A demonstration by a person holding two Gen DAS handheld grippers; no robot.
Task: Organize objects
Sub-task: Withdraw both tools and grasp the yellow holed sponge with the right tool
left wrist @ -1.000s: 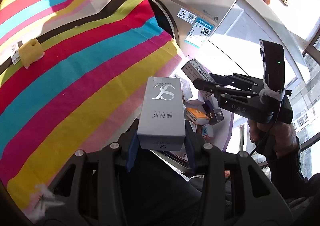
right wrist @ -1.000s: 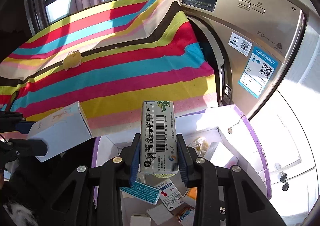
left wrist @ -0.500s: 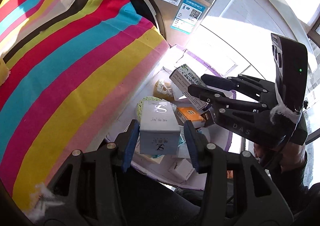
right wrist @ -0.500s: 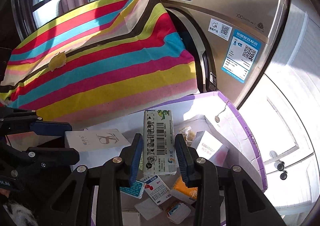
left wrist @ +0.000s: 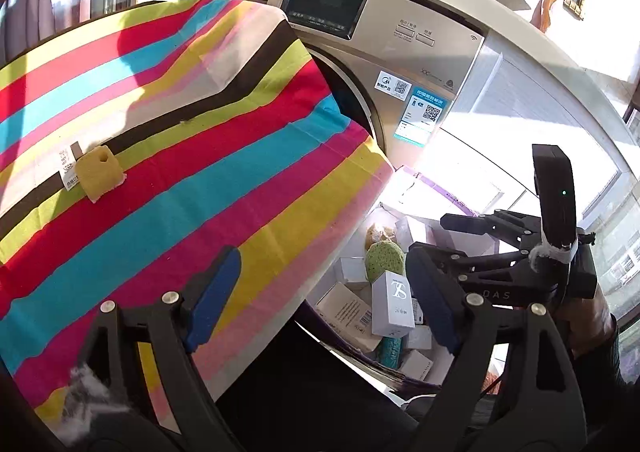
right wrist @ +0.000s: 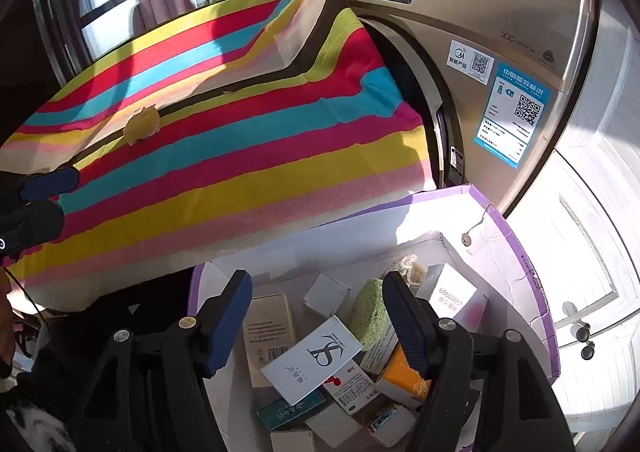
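My left gripper [left wrist: 324, 292] hovers over the edge of the striped cloth, its jaws opening with nothing pressed between them. The grey-white lettered box [left wrist: 392, 304] lies loose below in the purple-rimmed carton [left wrist: 440, 192]. In the right wrist view that same box [right wrist: 316, 358] rests slanted on top of several small boxes. My right gripper [right wrist: 318, 322] hangs above the carton [right wrist: 532, 280], jaws opening, and its pads touch nothing. A beige barcode box [right wrist: 268, 328] lies under its left finger. A green sponge [right wrist: 368, 310] sits among the boxes.
The striped cloth [left wrist: 200, 172] covers a raised surface at left, with a yellow sponge [left wrist: 100, 172] on it. A gold washing machine [right wrist: 480, 32] stands behind the carton. A person's hand holds the right gripper [left wrist: 444, 238] at the right of the left wrist view.
Both grippers have opened and let go of their boxes, which now lie in the carton. The left gripper has lifted and tilted up toward the cloth.
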